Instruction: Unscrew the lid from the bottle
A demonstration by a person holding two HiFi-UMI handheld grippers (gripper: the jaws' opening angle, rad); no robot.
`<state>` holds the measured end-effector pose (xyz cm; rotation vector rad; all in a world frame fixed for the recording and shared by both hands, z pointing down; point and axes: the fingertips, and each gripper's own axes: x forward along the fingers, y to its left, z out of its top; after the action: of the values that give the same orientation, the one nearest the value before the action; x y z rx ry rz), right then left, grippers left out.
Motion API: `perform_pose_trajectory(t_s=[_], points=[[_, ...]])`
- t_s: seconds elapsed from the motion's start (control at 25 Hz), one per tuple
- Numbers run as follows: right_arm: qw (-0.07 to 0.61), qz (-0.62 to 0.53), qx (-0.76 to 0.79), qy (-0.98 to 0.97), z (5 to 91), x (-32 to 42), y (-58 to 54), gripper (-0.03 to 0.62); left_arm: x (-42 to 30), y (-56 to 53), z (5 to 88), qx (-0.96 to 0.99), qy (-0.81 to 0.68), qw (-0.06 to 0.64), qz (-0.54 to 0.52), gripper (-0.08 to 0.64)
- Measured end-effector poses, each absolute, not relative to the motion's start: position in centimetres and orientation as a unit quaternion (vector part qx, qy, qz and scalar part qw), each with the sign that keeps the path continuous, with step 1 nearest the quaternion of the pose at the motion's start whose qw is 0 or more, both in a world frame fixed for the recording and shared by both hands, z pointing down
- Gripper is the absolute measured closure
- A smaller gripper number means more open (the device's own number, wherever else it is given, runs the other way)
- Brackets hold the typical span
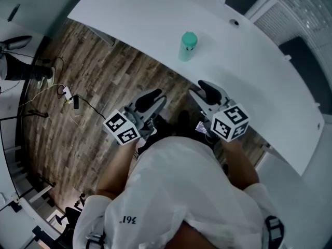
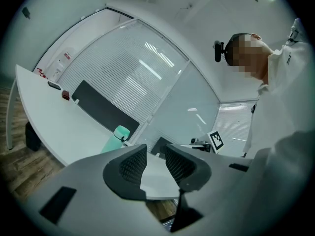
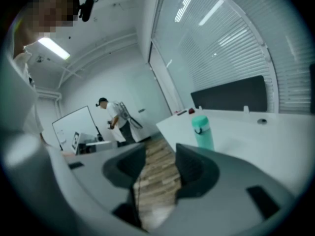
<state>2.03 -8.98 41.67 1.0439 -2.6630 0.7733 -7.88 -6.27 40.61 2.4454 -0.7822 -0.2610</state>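
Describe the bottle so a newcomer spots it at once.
Find the long white table that curves across the room. Near its edge on the person's side stands a bottle, alone and upright. It is mint green with a green lid, the only tall thing on the tabletop.

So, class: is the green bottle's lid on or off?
On: the lid caps the upright bottle standing on the white table.

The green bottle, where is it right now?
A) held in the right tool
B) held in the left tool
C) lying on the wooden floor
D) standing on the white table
D: the green bottle stands upright on the white table, with nothing gripping it.
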Motion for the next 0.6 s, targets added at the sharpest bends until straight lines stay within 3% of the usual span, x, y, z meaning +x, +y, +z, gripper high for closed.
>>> perform_pose_trajectory(t_s=[0.6], points=[[0.115,0.221,0.392,-0.885,43.0,2.8,-17.9,0.397,-4.5,-15.5,45.6,0.929,-0.296,0.222,-0.007,0.357]])
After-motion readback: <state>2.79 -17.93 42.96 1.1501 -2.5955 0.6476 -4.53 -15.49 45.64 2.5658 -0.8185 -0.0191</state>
